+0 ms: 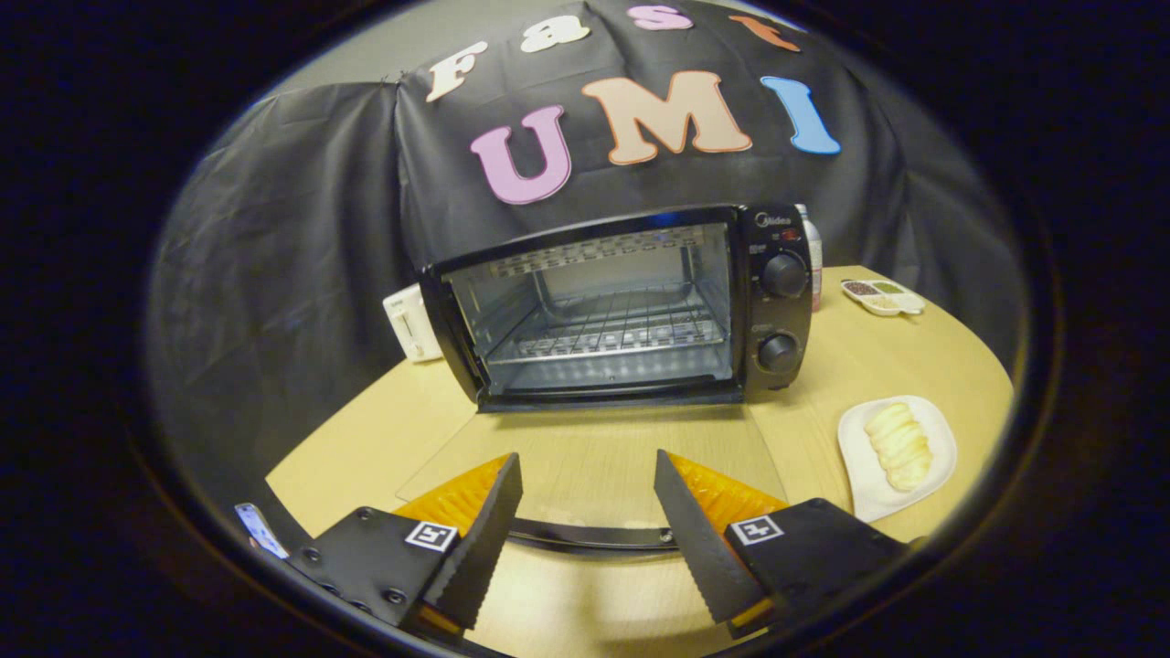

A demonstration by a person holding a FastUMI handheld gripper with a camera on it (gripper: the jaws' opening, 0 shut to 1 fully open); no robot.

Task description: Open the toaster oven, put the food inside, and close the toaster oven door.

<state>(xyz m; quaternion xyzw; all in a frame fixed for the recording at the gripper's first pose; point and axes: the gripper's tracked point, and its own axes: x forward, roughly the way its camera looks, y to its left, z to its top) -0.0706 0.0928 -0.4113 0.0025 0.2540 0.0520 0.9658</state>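
Now gripper (pixel 588 471) open over lowered glass door (pixel 594 461) — toaster oven (pixel 631 306) branded Midea.

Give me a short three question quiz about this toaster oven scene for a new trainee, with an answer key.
1. True or false: the toaster oven door is already open.
2. Where is the food? A) on the wire rack B) on a white plate on the table, right of the oven C) between the fingers
3. Fill in: the gripper fingers are ____, with the door handle showing between them.

Key: 1 true; 2 B; 3 open, holding nothing.
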